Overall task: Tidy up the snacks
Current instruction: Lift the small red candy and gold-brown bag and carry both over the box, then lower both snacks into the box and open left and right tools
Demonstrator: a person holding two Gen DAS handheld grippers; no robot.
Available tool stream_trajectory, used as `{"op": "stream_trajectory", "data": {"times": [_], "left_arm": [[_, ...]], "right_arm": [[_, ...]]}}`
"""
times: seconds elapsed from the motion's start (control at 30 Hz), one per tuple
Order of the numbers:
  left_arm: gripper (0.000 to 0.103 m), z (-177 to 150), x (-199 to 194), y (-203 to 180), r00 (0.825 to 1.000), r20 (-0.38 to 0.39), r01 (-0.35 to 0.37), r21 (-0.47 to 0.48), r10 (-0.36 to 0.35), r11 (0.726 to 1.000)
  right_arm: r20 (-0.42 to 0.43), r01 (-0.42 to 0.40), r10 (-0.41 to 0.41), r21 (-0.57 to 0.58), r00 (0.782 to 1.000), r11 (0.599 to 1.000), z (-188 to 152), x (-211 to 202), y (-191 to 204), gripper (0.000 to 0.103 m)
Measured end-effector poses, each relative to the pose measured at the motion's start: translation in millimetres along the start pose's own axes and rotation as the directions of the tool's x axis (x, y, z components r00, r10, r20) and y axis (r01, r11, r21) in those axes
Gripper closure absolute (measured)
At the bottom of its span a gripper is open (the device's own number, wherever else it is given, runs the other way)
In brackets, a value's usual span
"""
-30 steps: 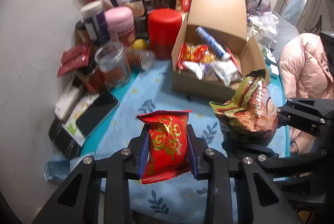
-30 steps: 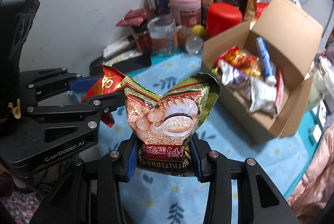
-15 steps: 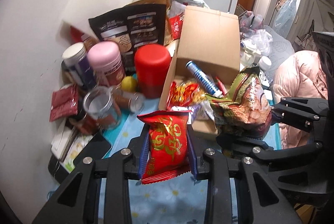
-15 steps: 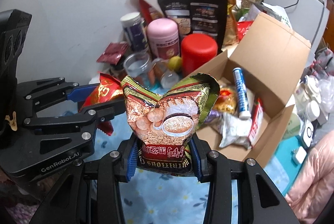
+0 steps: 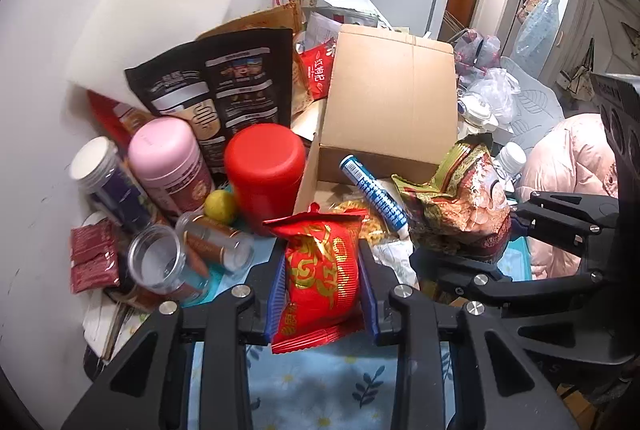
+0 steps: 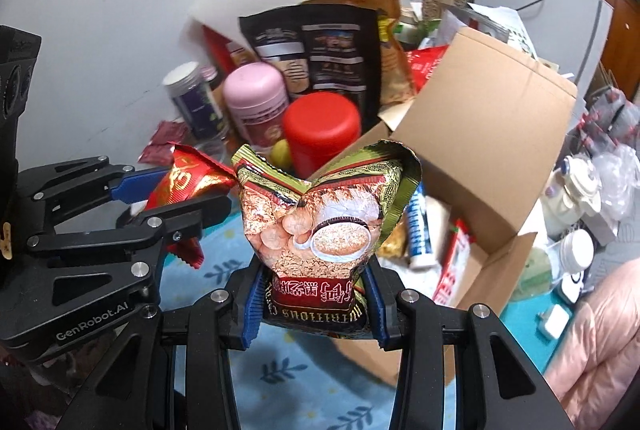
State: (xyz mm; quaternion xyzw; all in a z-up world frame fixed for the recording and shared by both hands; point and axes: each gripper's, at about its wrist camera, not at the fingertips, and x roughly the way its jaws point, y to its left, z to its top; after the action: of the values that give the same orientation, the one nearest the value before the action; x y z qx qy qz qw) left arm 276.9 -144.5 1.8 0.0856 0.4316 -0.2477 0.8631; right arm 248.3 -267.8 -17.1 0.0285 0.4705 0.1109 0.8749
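Observation:
My left gripper point(image 5: 322, 294) is shut on a red and gold snack packet point(image 5: 322, 270), held above the blue cloth just before the open cardboard box point(image 5: 388, 101). My right gripper point(image 6: 312, 294) is shut on a brown and green cereal packet point(image 6: 324, 213), held beside the box's near corner. The cereal packet also shows in the left wrist view point(image 5: 452, 197), and the red packet in the right wrist view point(image 6: 184, 181). The box holds a blue and white tube point(image 5: 374, 193) and several snack packets.
A red canister point(image 5: 264, 169), a pink canister point(image 5: 172, 165), a white-lidded jar point(image 5: 104, 177), clear jars point(image 5: 160, 266), a yellow fruit point(image 5: 220, 205) and a black pouch point(image 5: 224, 89) crowd the wall left of the box. A pink jacket point(image 5: 568, 165) lies to the right.
Both grippers have moved forward toward the box with their packets held; the box and the jars now appear much closer.

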Motion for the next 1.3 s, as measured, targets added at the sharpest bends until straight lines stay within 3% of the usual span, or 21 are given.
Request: {"op": "stream_trajectory", "data": {"times": [0.73,1.3], "left_arm": [[0.071,34.5,142.2,-29.6,0.99,-0.142,0.031,0.069,-0.021,0.997],[0.071,34.8,214.9,-33.8,0.966,-0.257,0.048,0.082,-0.025,0.996]], "right_arm": [[-0.112,0.112,-0.097,0.141,0.989,0.984,0.4,89.4,-99.4,0.061],[-0.231,0.218,-0.172,0.191,0.958,0.957,-2.0,145.7,-133.6,0.061]]}}
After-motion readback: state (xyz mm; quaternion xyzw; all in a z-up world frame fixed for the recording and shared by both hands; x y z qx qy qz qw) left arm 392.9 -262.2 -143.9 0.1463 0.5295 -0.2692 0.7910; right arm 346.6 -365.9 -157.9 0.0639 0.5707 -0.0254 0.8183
